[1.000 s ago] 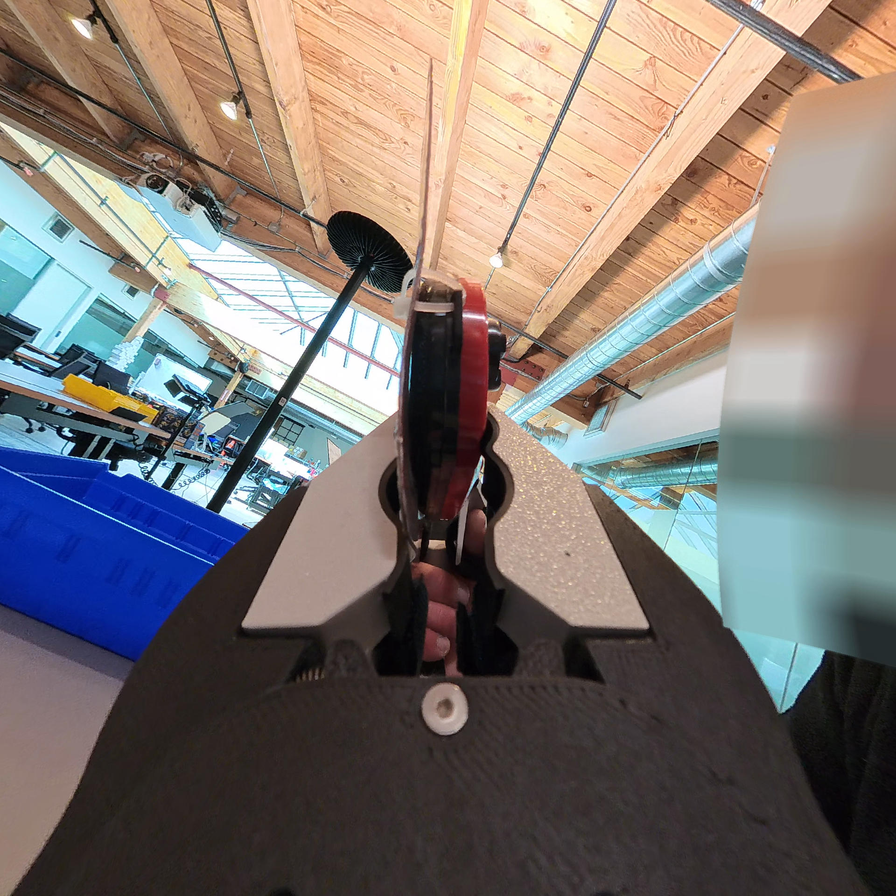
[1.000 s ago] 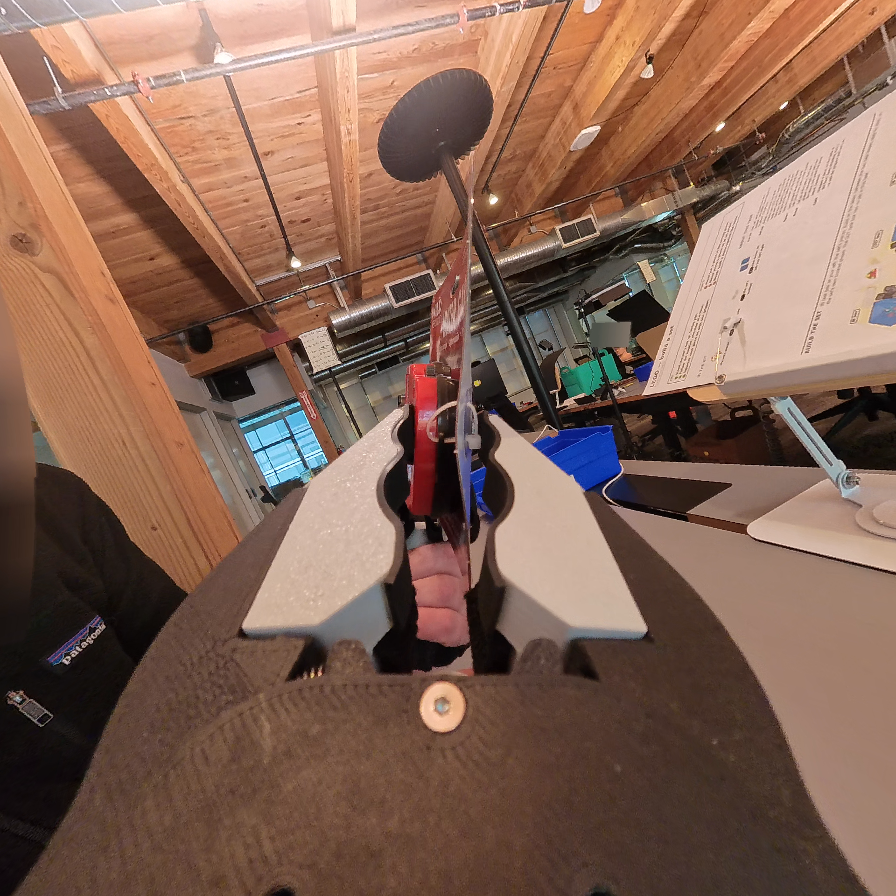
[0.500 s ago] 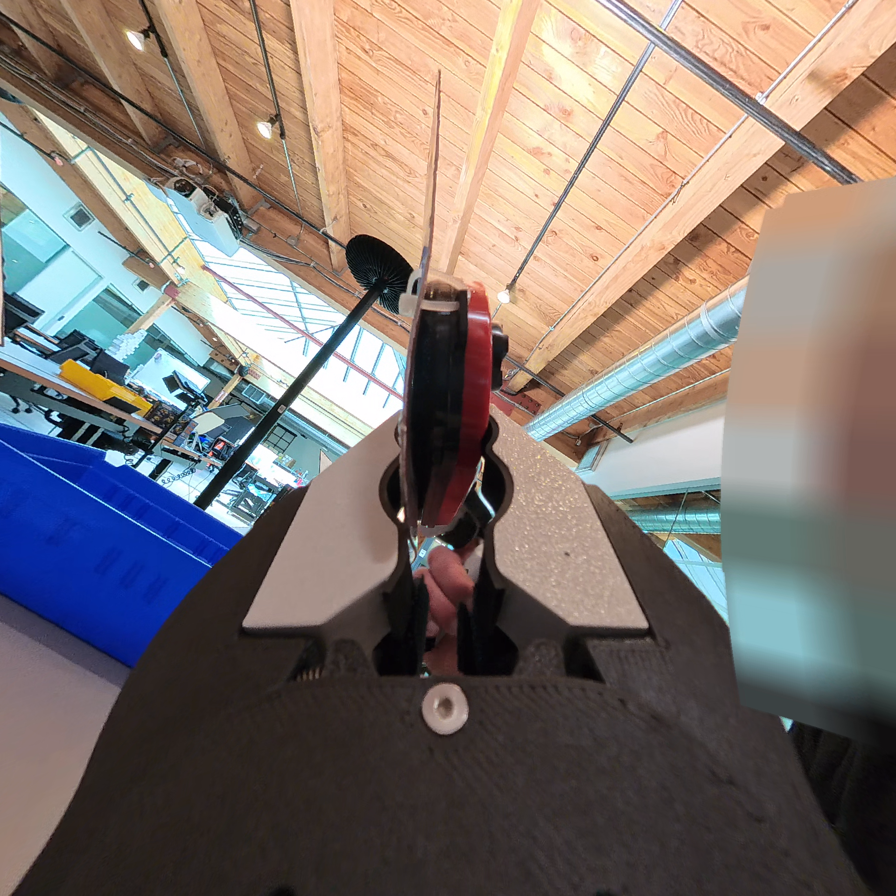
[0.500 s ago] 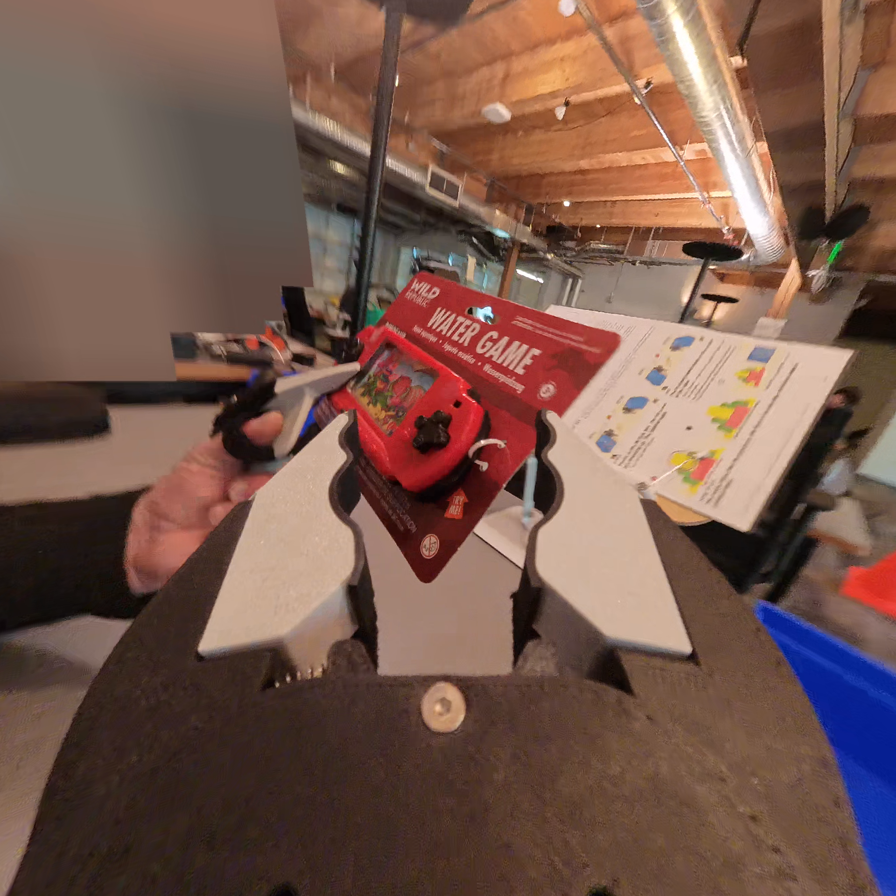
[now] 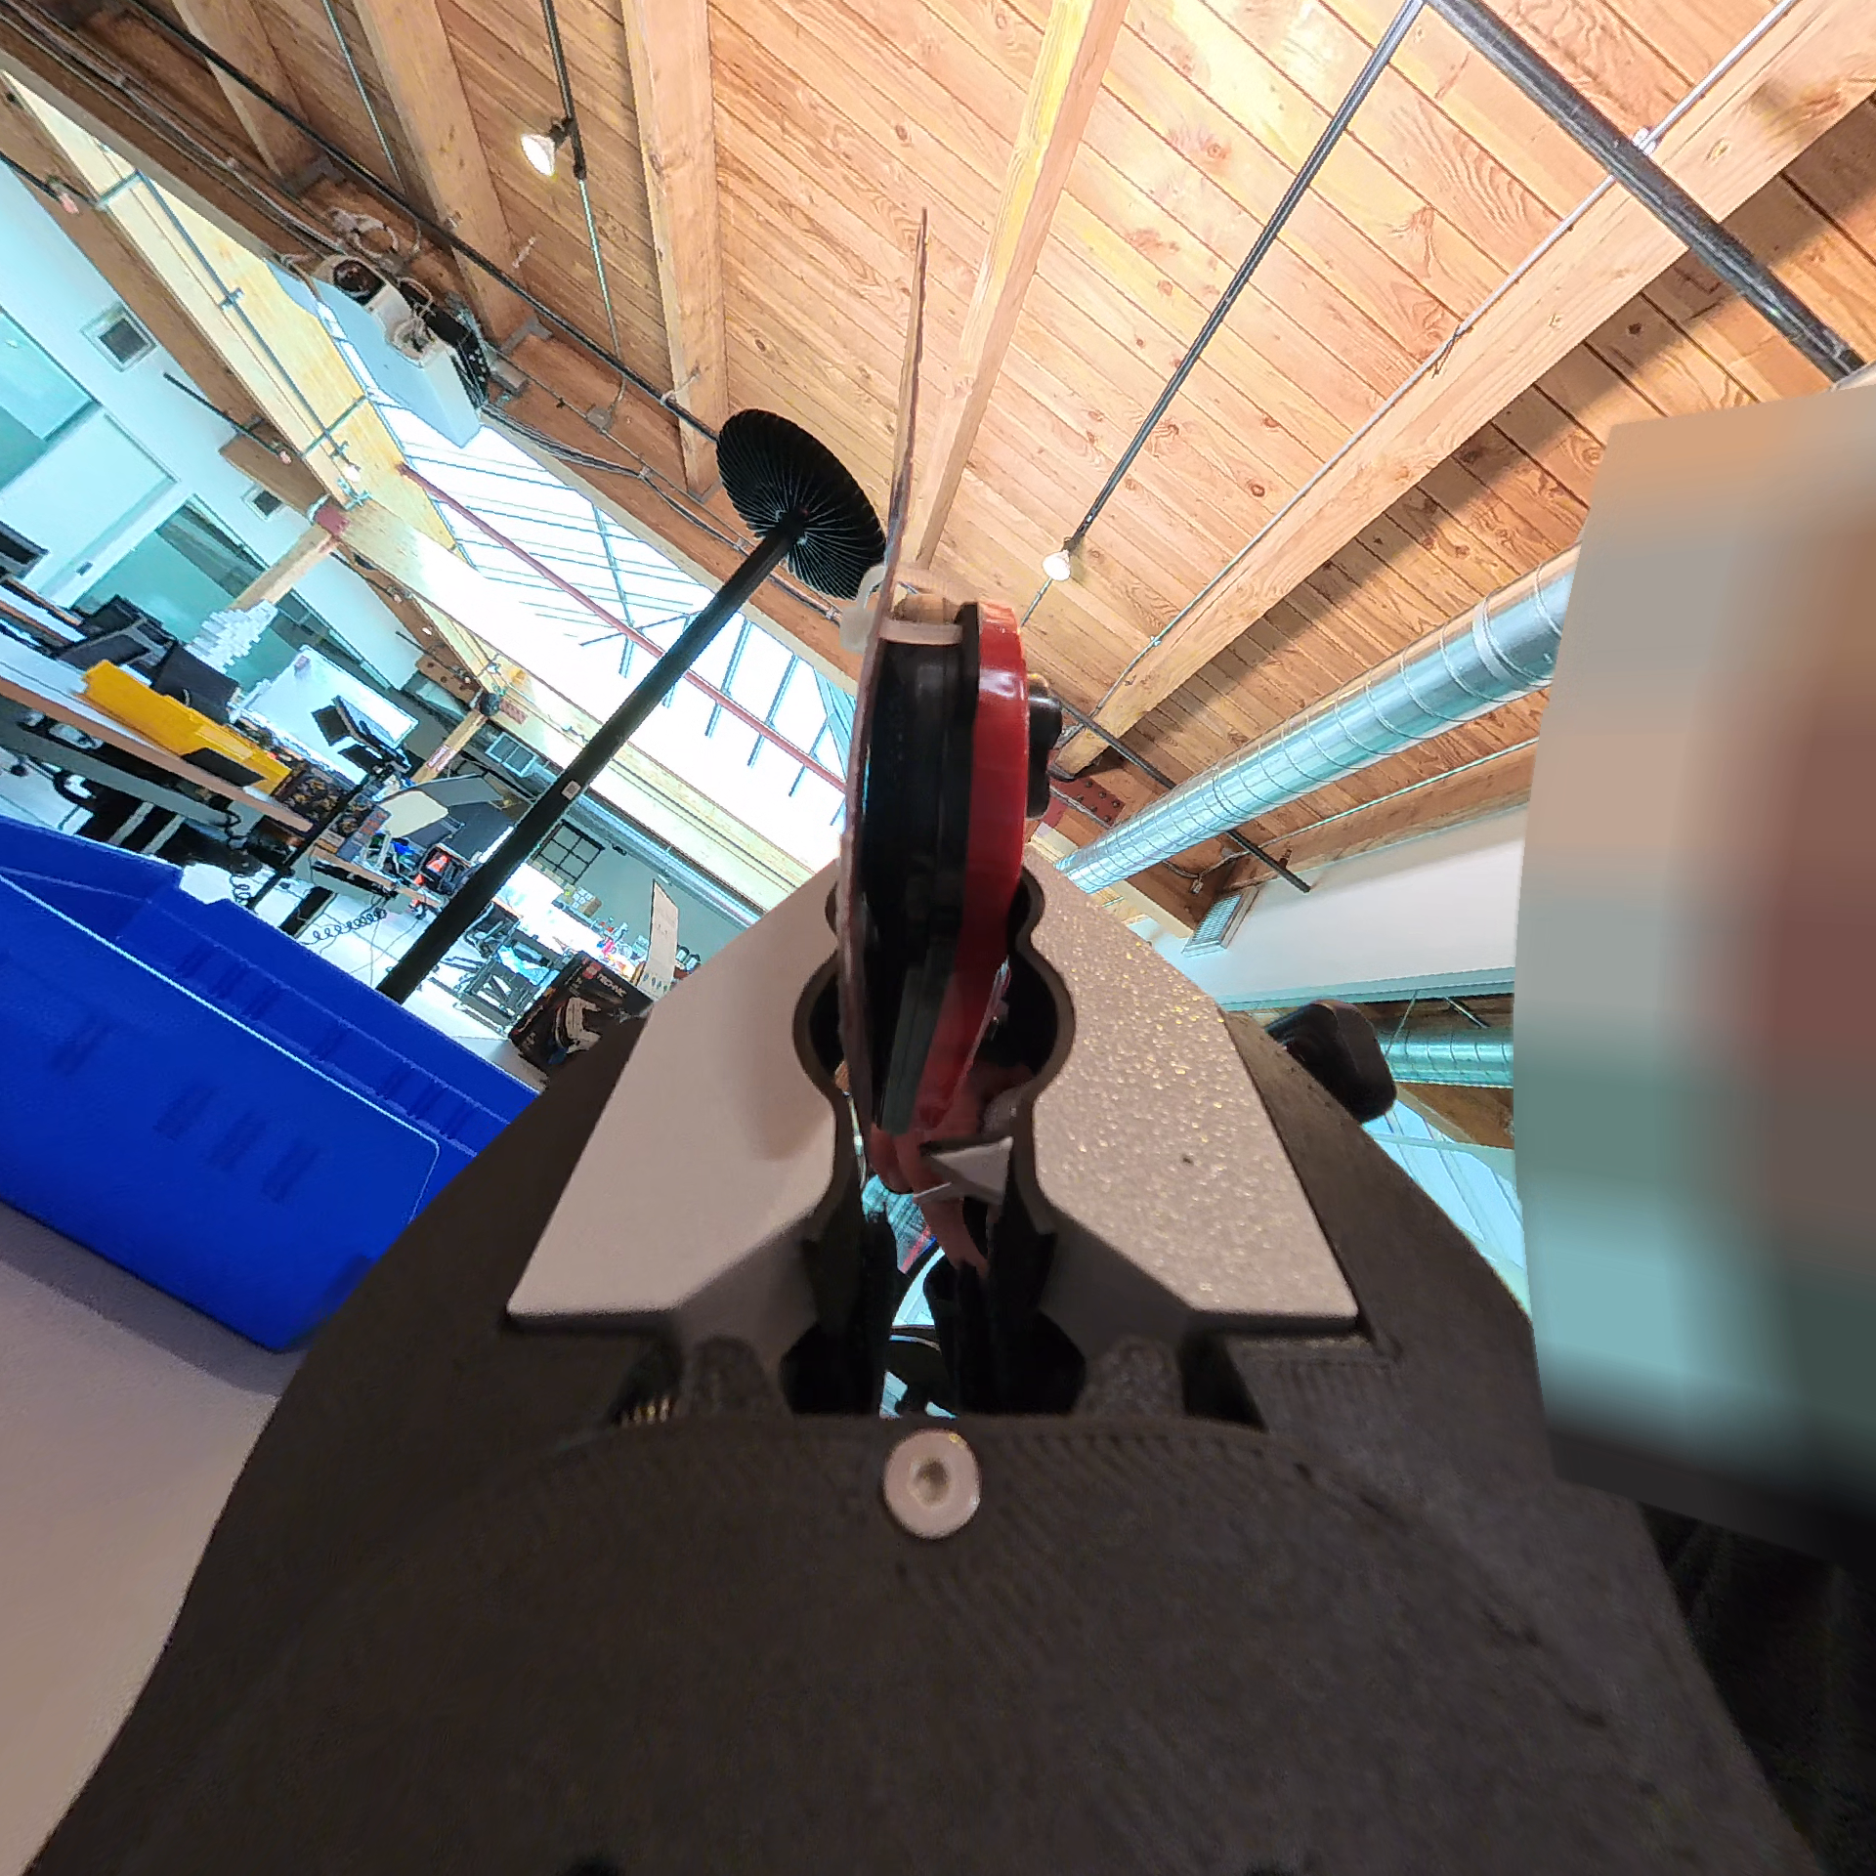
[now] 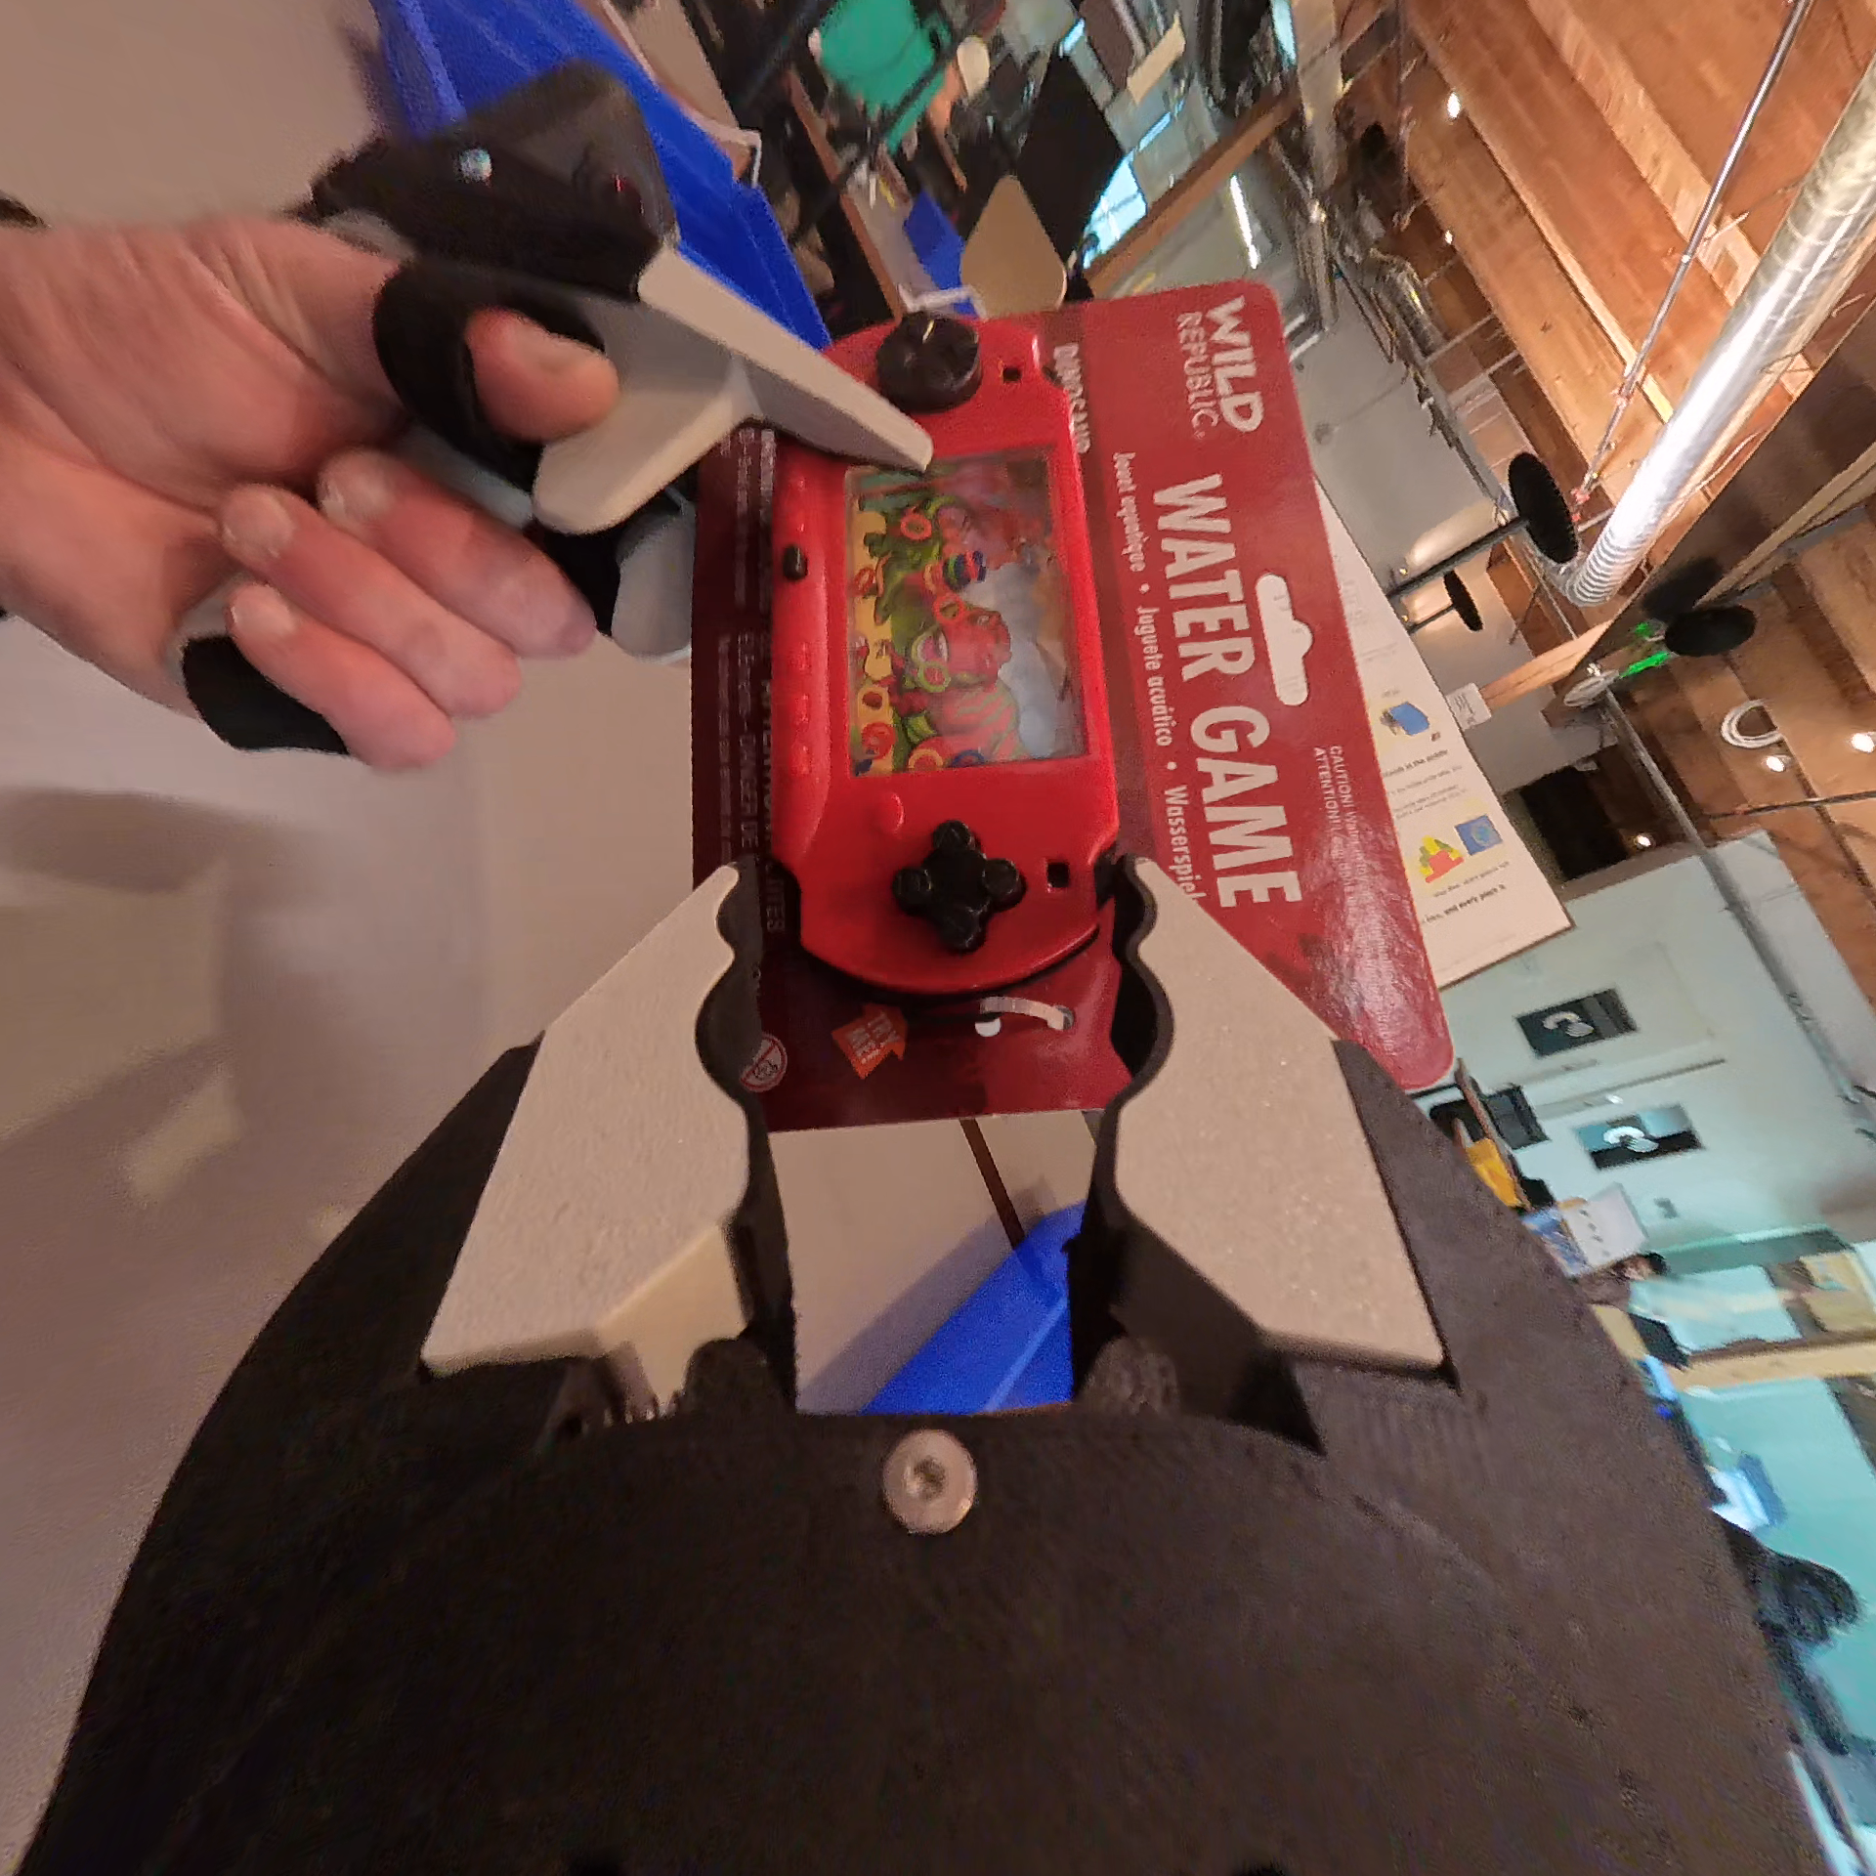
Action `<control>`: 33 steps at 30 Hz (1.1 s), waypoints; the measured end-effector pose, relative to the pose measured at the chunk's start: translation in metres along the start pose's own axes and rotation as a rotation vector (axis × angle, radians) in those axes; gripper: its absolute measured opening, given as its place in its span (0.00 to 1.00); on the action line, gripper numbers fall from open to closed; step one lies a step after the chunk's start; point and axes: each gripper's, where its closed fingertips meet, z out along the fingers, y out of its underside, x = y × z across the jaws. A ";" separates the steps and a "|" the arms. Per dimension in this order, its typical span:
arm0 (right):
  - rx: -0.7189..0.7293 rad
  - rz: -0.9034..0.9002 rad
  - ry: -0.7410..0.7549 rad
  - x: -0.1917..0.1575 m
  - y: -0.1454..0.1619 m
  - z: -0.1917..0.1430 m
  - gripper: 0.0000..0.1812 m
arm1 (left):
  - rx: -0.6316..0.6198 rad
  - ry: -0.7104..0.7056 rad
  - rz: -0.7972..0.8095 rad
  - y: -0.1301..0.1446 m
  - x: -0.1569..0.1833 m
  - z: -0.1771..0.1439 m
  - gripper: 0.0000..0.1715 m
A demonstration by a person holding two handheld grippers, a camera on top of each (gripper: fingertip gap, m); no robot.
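A red handheld water game toy (image 6: 954,711) is tied to a red backing card (image 6: 1269,629). My left gripper (image 5: 929,975) is shut on it, and the toy (image 5: 934,812) stands edge-on between its fingers, pointing at the ceiling. In the right wrist view a hand (image 6: 254,487) holds the left gripper (image 6: 772,487) at the upper left, with one finger (image 6: 792,396) across the toy's upper end. My right gripper (image 6: 929,893) is open. Its fingertips stand on either side of the toy's lower end, near the black cross button (image 6: 954,883).
A blue bin (image 5: 203,1066) stands on the grey table (image 5: 102,1421) to the left, and blue bin edges (image 6: 964,1310) show below the toy. A black pole with a round disc (image 5: 802,518) rises behind. A white instruction board (image 6: 1442,812) stands behind the card.
My right gripper was shut on the toy a second ago. It has opened, swung round to face the toy's front and closed in on its lower end. My left gripper has kept its hold.
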 end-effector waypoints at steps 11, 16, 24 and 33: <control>-0.083 -0.027 0.025 0.001 0.011 0.001 0.31 | -0.010 -0.004 -0.008 0.005 -0.002 0.002 0.13; -0.103 -0.031 0.039 0.002 0.013 -0.001 0.31 | -0.006 -0.006 -0.004 0.006 -0.003 0.002 0.13; -0.092 -0.107 0.051 0.007 0.007 -0.003 0.33 | 0.010 -0.001 -0.006 0.001 -0.003 0.001 0.13; -0.155 -0.060 0.047 0.012 0.016 -0.005 0.30 | 0.004 -0.027 0.003 0.004 -0.008 0.001 0.13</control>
